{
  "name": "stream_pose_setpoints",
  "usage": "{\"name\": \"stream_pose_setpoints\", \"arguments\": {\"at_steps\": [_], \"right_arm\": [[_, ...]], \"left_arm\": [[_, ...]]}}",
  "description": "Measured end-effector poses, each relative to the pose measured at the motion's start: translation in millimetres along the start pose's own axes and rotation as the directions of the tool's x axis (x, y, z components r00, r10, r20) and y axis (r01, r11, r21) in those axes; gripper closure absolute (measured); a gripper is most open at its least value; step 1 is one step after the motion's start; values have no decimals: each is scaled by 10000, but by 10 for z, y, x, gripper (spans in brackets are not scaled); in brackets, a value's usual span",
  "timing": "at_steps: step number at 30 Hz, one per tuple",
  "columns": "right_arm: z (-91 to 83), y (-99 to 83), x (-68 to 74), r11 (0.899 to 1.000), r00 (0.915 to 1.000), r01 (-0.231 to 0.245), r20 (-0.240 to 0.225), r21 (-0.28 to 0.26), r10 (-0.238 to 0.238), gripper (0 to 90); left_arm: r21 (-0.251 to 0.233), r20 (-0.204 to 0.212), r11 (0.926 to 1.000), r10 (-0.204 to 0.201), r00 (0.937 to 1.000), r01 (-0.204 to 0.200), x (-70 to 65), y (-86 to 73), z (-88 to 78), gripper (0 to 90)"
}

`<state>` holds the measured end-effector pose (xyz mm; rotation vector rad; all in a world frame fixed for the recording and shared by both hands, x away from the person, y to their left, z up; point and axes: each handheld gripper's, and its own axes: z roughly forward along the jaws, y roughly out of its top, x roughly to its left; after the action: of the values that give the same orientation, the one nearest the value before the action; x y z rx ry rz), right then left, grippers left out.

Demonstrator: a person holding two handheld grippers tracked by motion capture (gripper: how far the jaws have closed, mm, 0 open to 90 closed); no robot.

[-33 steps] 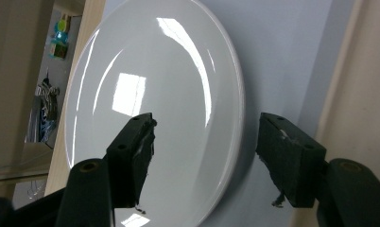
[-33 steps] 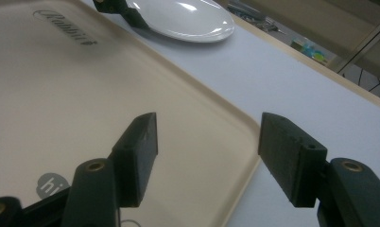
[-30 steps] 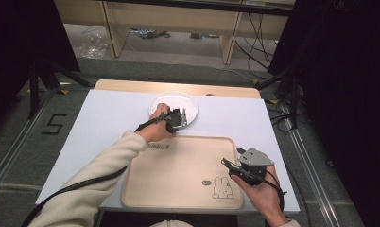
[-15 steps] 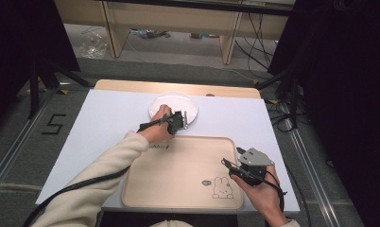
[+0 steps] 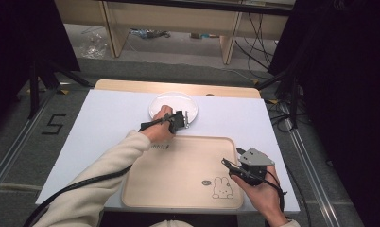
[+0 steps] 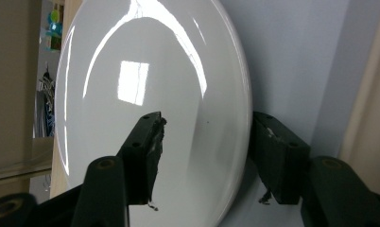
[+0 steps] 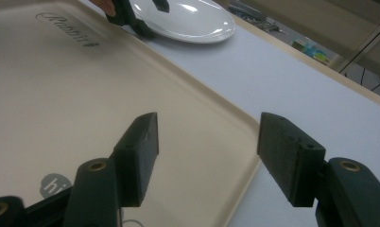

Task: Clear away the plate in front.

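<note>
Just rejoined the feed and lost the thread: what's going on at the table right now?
The left gripper is at the white plate, its jaws straddling the plate's near rim and just closing, pads not yet pressing. The right gripper hangs open at the wooden tray's right edge, holding nothing. The plate sits on the table beyond the tray.

We count one white plate (image 5: 173, 105), one wooden tray (image 5: 178, 170) with a single rabbit drawing (image 5: 222, 187), one white table mat (image 5: 107, 123), and two grippers: left (image 5: 184, 121), right (image 5: 231, 161).
</note>
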<state>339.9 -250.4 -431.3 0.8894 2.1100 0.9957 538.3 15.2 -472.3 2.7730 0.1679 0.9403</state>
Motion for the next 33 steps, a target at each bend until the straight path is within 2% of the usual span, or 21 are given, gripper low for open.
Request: {"name": "stream_pose_setpoints", "arguments": {"at_steps": [6, 7, 13, 19, 33], "right_arm": [[-1, 0, 0, 10000, 10000, 8, -8, -6, -8, 404], [-1, 0, 0, 10000, 10000, 3, -11, -3, -3, 405], [-1, 1, 1, 10000, 10000, -9, -22, -6, 9, 408], [-3, 2, 1, 10000, 10000, -25, -25, -18, 25, 410], [1, -1, 0, 10000, 10000, -28, 9, -69, 28, 411]], "left_arm": [[40, 114, 9999, 100, 9999, -100, -10, 10, 0, 508], [43, 198, 10000, 20, 9998, -21, -15, 8, 0, 521], [61, 385, 9997, 216, 9990, -219, -16, 16, -1, 614], [98, 585, 9997, 226, 9980, -233, -32, 22, 0, 672], [87, 635, 9992, 394, 9972, -401, -54, 26, 1, 757]]}}
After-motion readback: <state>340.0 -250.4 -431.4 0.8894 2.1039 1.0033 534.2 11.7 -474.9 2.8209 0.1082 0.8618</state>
